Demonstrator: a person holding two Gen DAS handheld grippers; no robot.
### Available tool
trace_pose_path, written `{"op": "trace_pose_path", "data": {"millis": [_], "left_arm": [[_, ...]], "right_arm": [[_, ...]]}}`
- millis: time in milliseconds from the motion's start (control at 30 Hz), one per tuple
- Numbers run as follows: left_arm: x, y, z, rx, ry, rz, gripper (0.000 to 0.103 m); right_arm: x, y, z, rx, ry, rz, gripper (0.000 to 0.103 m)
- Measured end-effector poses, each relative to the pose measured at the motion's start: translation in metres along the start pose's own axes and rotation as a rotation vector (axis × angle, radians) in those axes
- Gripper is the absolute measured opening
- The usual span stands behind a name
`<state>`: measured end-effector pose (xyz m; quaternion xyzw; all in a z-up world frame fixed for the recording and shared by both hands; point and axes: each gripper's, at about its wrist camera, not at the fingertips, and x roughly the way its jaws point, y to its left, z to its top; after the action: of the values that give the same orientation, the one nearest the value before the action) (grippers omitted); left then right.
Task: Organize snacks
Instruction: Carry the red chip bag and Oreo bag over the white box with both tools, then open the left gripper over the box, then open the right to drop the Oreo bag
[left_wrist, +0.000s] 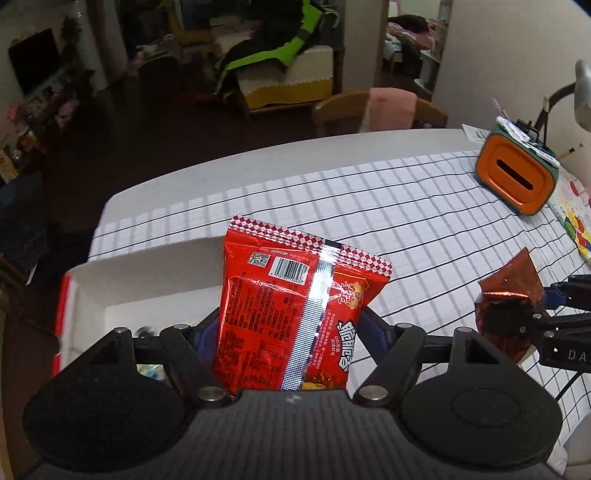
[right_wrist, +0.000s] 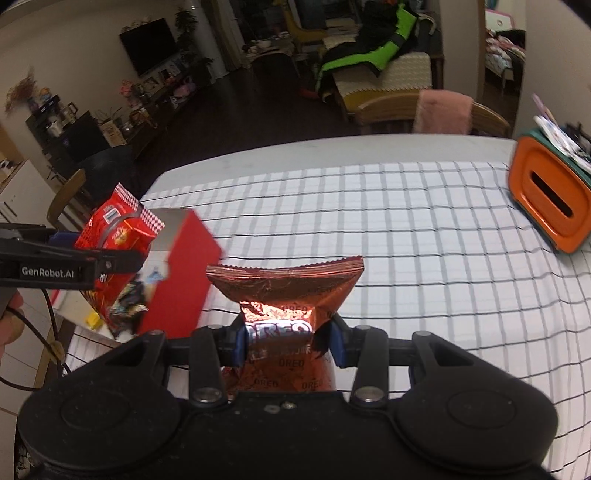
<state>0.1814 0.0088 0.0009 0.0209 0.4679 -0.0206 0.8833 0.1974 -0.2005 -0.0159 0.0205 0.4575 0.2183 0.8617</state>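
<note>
My left gripper (left_wrist: 290, 325) is shut on a red snack bag (left_wrist: 295, 295) with a checked top edge and a barcode, held upright above the near end of a red-and-white box (left_wrist: 147, 280). The same bag (right_wrist: 118, 236) and left gripper (right_wrist: 122, 254) show at the left of the right wrist view, over the red box (right_wrist: 184, 266). My right gripper (right_wrist: 288, 339) is shut on a copper-coloured Oreo packet (right_wrist: 284, 291), held above the checked tablecloth. In the left wrist view that packet (left_wrist: 509, 291) and the right gripper (left_wrist: 535, 314) appear at the right edge.
An orange-and-green container (left_wrist: 517, 181) stuffed with papers stands at the table's far right, seen again as the container (right_wrist: 550, 199). The box holds several small wrappers (right_wrist: 133, 299). A chair with a pink cloth (right_wrist: 443, 110) stands behind the table. A colourful sheet (left_wrist: 576, 218) lies at the right edge.
</note>
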Motion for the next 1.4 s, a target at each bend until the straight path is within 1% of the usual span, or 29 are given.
{"op": "trace_pose_path", "data": {"millis": [200,400,567,767,900,1067,1233,1400], "left_arm": [[-0.017,0.047,-0.022,-0.022,-0.005,0.034,0.075],[-0.023,0.099,-0.041,-0.054,-0.009,0.081,0.075],[-0.014,0.137,-0.052,-0.084,0.008,0.103,0.075],[0.007,0.180,-0.058,-0.137,0.024,0.104,0.075],[0.026,0.193,-0.059,-0.129,0.046,0.105,0.075],[0.049,0.192,-0.062,-0.094,0.076,0.112,0.075],[0.070,0.191,-0.061,-0.053,0.105,0.123,0.075],[0.084,0.191,-0.062,-0.031,0.147,0.119,0.075]], "right_arm": [[0.014,0.062,0.009,-0.052,-0.004,0.019,0.041],[0.044,0.121,0.026,-0.108,0.000,0.031,0.041],[0.073,0.162,0.035,-0.146,0.018,0.027,0.041],[0.112,0.196,0.047,-0.199,0.042,-0.008,0.041],[0.138,0.209,0.048,-0.224,0.077,-0.015,0.041],[0.167,0.224,0.036,-0.279,0.122,-0.047,0.041],[0.190,0.226,0.034,-0.305,0.166,-0.063,0.041],[0.201,0.222,0.031,-0.288,0.196,-0.066,0.041]]}}
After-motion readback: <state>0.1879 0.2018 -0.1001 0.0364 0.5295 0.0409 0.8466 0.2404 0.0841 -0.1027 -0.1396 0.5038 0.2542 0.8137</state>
